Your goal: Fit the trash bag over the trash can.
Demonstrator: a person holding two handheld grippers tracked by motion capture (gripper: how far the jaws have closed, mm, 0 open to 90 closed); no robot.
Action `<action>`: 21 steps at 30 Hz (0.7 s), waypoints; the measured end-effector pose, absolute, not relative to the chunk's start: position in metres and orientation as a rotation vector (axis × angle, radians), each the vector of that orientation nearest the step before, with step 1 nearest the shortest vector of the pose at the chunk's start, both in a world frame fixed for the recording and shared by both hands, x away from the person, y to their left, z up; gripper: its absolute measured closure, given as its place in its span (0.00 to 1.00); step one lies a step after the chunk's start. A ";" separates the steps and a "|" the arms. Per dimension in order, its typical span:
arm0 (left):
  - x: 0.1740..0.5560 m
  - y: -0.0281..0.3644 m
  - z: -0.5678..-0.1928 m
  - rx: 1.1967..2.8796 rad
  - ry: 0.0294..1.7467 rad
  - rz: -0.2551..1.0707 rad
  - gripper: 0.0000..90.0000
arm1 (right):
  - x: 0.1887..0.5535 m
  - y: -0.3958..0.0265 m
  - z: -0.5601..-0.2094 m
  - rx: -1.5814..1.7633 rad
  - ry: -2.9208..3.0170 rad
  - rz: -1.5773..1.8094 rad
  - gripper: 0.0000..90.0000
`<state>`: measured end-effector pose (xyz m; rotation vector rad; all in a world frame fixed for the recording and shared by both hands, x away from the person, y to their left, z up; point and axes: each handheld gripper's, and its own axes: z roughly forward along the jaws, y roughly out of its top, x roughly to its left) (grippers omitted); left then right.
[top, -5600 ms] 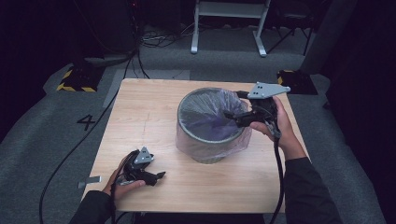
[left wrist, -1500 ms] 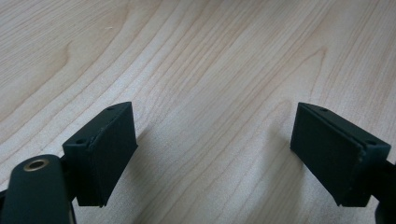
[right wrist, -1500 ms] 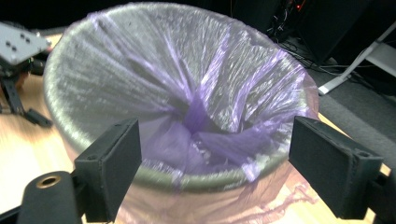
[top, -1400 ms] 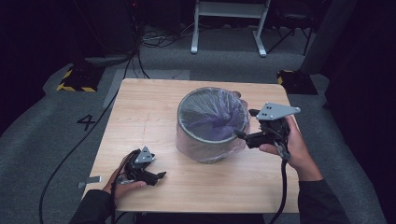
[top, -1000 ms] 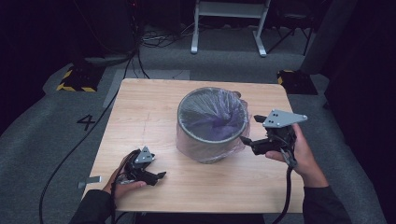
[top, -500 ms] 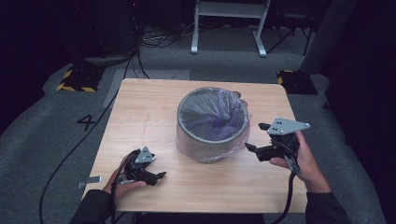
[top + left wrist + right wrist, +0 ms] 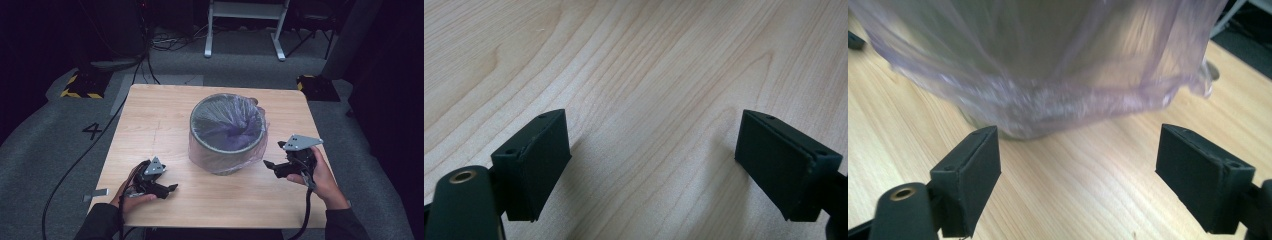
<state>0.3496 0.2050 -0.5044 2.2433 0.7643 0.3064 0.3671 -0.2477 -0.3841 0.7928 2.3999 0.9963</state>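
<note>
A round metal bin [image 7: 227,131] stands in the middle of the wooden table [image 7: 160,115], lined with a thin purple plastic bag [image 7: 230,120] whose loose edge drapes down its outside [image 7: 1048,65]. My right gripper [image 7: 270,165] hovers low over the table just right of the bin, pointing at its base, jaws wide open with nothing between them [image 7: 1078,175]. My left gripper [image 7: 172,188] rests near the front left of the table, open, its jaws [image 7: 651,170] over bare wood.
Beyond the table's far edge are a white metal frame [image 7: 245,25], cables on the grey carpet and yellow-black striped blocks [image 7: 80,85]. A dark panel [image 7: 350,40] stands at the back right. A number is marked on the floor at left [image 7: 94,131].
My right gripper has let go of the bag's rim, drawn back from the bin toward the right front and sunk nearly to the tabletop. The left gripper has stayed put.
</note>
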 end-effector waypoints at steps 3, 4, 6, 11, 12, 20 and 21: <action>0.350 0.205 -0.504 2.243 0.764 0.306 0.15 | 0.369 -0.251 -0.394 0.822 2.412 0.980 0.20; 0.350 0.205 -0.504 2.243 0.764 0.306 0.15 | 0.370 -0.251 -0.397 0.827 2.416 0.973 0.20; 0.350 0.205 -0.504 2.243 0.764 0.306 0.15 | 0.371 -0.253 -0.403 0.841 2.423 0.950 0.20; 0.350 0.205 -0.504 2.243 0.764 0.306 0.15 | 0.373 -0.257 -0.420 0.876 2.442 0.896 0.20; 0.350 0.205 -0.504 2.243 0.764 0.306 0.15 | 0.373 -0.258 -0.423 0.885 2.446 0.889 0.20; 0.350 0.205 -0.504 2.244 0.764 0.306 0.15 | 0.373 -0.265 -0.445 0.927 2.454 0.813 0.20; 0.350 0.205 -0.504 2.244 0.764 0.306 0.15 | 0.372 -0.266 -0.448 0.934 2.451 0.806 0.20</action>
